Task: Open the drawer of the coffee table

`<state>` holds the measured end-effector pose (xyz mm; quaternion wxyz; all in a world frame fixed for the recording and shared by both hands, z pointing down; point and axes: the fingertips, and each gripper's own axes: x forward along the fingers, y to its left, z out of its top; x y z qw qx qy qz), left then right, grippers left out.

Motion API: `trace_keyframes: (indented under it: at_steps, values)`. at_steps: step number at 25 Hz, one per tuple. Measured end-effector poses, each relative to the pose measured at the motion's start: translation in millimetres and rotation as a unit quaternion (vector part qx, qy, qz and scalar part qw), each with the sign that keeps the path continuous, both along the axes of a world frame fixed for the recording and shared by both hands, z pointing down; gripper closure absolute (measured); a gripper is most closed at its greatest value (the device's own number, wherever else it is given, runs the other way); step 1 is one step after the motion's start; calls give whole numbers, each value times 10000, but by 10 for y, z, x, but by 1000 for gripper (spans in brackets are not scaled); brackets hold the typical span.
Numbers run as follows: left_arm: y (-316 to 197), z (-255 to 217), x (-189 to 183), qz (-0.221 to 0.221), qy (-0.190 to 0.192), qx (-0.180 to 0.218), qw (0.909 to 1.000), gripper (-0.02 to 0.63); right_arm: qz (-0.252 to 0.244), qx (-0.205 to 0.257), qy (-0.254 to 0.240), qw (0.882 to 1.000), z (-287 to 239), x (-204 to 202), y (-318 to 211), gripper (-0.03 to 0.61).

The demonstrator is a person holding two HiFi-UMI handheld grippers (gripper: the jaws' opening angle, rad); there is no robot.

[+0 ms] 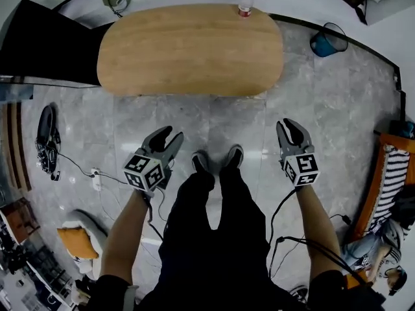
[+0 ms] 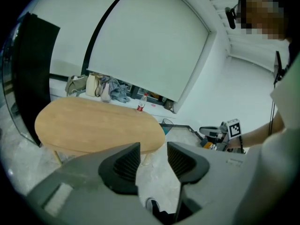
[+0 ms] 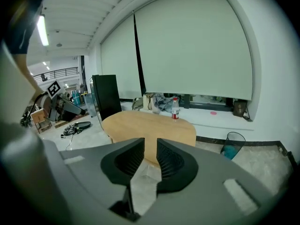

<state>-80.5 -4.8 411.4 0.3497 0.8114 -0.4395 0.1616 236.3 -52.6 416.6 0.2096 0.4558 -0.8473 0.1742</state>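
The coffee table [image 1: 188, 47] has an oval wooden top and stands on the stone floor ahead of me; no drawer shows in any view. My left gripper [image 1: 170, 137] hangs above the floor short of the table's near edge, jaws open and empty. My right gripper [image 1: 293, 129] hovers level with it on the other side, its jaws a narrow gap apart with nothing between. The left gripper view has its jaws [image 2: 153, 149] pointing at the table [image 2: 93, 125]. The right gripper view has its jaws [image 3: 150, 144] aimed at the table [image 3: 150, 125].
A water bottle [image 1: 245, 2] stands at the table's far edge. A blue waste bin [image 1: 327, 42] sits to the table's right, a black cabinet [image 1: 39, 44] to its left. Cables and gear [image 1: 48, 135] lie on the left floor. My shoes [image 1: 217, 159] are between the grippers.
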Motion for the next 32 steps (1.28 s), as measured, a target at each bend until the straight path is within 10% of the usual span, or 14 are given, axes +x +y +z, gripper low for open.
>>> trace_keyframes:
  at_steps: [19,27,32]
  values:
    - [-637,2982,-97,-595,836,-983,9899,355,-347,-1000,111,9943,2946,82,-595,316]
    - [-1167,3693,-15,-632,1967,-876,9745,292,-588,-703,122,9957,3589,-82,-967,282]
    - [-1377,4079,4,-525,2025,-815,9745,266,-643,-348,9,9973,3653,-196,-1207,275]
